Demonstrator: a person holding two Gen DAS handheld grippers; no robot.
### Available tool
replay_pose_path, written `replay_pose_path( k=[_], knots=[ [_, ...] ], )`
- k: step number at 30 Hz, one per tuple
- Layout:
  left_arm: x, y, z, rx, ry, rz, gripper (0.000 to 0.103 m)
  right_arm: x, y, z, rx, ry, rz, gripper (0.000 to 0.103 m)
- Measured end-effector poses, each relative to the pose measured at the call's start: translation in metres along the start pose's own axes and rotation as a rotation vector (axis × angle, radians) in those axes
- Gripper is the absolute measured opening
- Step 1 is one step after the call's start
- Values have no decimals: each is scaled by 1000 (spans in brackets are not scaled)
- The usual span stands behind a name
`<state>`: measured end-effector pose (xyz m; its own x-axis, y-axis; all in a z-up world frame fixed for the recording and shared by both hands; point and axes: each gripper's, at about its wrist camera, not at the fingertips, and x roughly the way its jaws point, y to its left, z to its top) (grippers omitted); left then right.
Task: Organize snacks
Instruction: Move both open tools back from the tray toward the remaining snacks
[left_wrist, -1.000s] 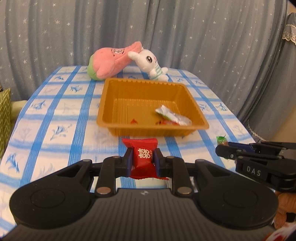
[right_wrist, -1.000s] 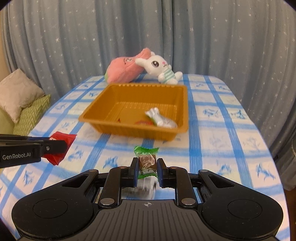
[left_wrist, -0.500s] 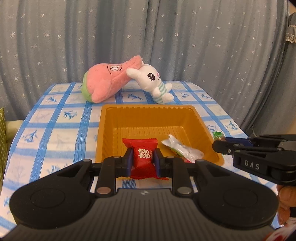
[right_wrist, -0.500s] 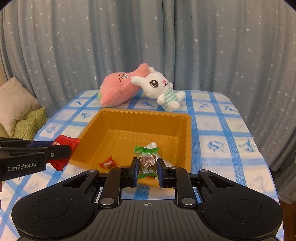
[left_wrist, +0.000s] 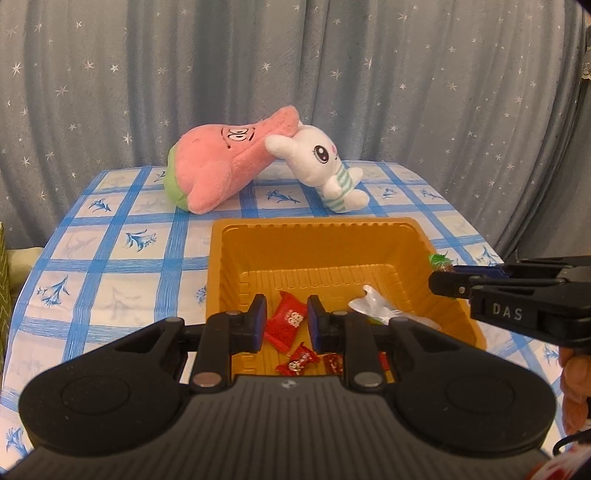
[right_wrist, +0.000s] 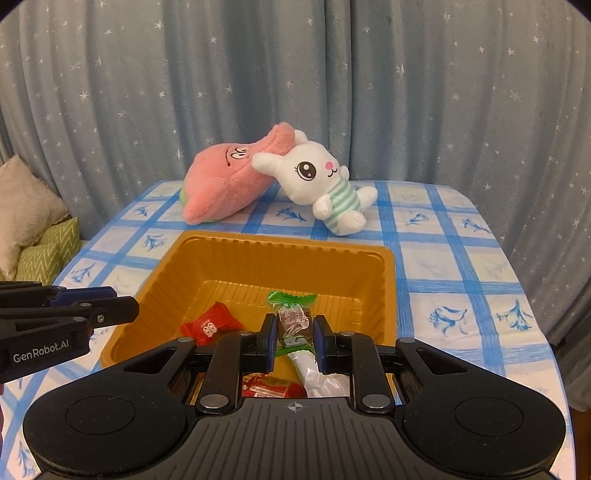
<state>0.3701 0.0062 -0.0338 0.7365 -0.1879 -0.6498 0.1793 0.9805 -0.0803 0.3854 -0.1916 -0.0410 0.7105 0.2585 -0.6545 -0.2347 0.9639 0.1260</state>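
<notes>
An orange tray sits on the blue-checked tablecloth. My left gripper hovers over its near left part, jaws a narrow gap apart with nothing pressed between them. The red packet lies tilted on the tray floor, clear of those fingertips. My right gripper is over the tray's near right side, shut on a green-wrapped candy. A silver packet and small red candies also lie in the tray.
A pink plush and a white rabbit plush lie behind the tray at the table's far edge, against a starred curtain. Cushions sit off the table's left side. A person's hand holds the right gripper.
Both grippers moved forward from in front of the tray to over it. The red packet left the left gripper's pads and now lies in the tray. The green candy stays gripped.
</notes>
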Motion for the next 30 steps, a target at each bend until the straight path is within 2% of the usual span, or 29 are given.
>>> replay_pose_path(
  k=[15, 17, 19, 20, 21, 22, 25, 27, 30],
  knots=[
    [0, 8, -3, -18, 9, 8, 21, 17, 1, 0, 31, 25, 43, 21],
    [-1, 10, -4, -29, 7, 12, 21, 19, -1, 0, 54, 16, 65, 21],
    [-2, 11, -6, -36, 10, 17, 25, 22, -4, 1, 81, 17, 102, 23],
    [-3, 12, -7, -39, 12, 20, 31, 22, -5, 2, 92, 18, 103, 37],
    [-4, 13, -8, -42, 13, 21, 35, 21, -6, 1, 101, 9, 98, 60],
    [-5, 14, -10, -44, 13, 20, 36, 18, -9, 1, 113, -3, 95, 65],
    [-11, 15, -15, -52, 18, 25, 44, 11, -14, 2, 132, -11, 82, 66],
    [-18, 14, -19, -56, 14, 30, 56, 3, -17, 1, 133, -8, 72, 66],
    [-31, 11, -26, -67, 10, 30, 64, -12, -19, -5, 132, -2, 56, 66]
  ],
)
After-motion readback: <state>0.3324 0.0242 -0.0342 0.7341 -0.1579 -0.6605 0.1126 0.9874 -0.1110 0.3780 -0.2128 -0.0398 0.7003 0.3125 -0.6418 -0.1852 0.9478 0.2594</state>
